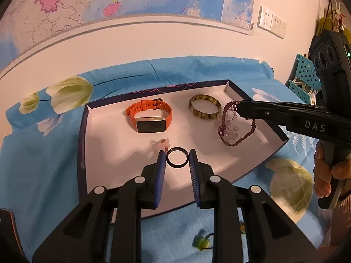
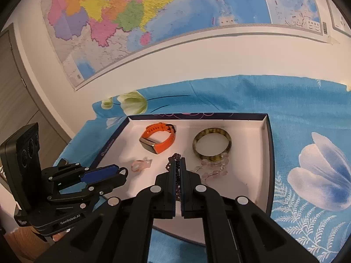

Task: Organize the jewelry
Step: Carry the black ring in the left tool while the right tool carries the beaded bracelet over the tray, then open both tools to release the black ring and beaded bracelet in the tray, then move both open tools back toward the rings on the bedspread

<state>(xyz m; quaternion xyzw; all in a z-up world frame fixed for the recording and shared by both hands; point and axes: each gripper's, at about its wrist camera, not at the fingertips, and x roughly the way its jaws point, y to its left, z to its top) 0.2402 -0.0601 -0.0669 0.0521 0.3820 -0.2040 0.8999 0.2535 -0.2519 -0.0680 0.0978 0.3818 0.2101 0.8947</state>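
Your left gripper (image 1: 177, 156) pinches the black ring (image 1: 177, 157) over the tray (image 1: 87, 131); right gripper (image 2: 180, 168) is clamped on the purple bead bracelet (image 1: 238, 125), dangling near the bangle (image 1: 205, 109). Careful w/ release: beads could snag the bangle, ring could roll.
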